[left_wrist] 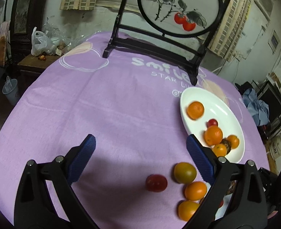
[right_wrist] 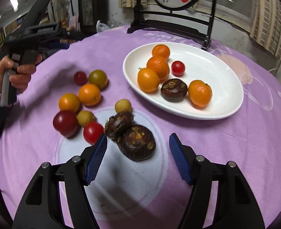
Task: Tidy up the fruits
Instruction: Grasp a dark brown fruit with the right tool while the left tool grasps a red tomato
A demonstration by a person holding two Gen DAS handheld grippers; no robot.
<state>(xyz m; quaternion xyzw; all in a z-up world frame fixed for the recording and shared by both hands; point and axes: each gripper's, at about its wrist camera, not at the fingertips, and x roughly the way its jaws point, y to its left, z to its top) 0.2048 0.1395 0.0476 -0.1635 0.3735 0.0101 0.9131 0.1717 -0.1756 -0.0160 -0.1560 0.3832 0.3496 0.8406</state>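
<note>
A white oval plate (right_wrist: 207,66) holds several small oranges (right_wrist: 158,65), a red cherry tomato (right_wrist: 178,68) and a dark water chestnut (right_wrist: 174,89). Loose fruit lies on the purple cloth to its left: oranges (right_wrist: 89,94), tomatoes (right_wrist: 65,123), small yellow fruits (right_wrist: 123,106) and two water chestnuts. My right gripper (right_wrist: 138,139) is open, with the bigger chestnut (right_wrist: 138,143) between its blue fingertips and a gap on each side. My left gripper (left_wrist: 140,139) stands wide open over bare cloth. A red tomato (left_wrist: 156,182) and a greenish tomato (left_wrist: 185,172) lie under its right arm, beside the plate (left_wrist: 186,95).
A black stand with a round painted screen (left_wrist: 178,9) rises at the back of the table, behind the plate. A hand (right_wrist: 20,72) holds the left gripper at the table's left edge. A side table with a plastic bag (left_wrist: 39,42) and a bucket (left_wrist: 10,93) stand beyond the edge.
</note>
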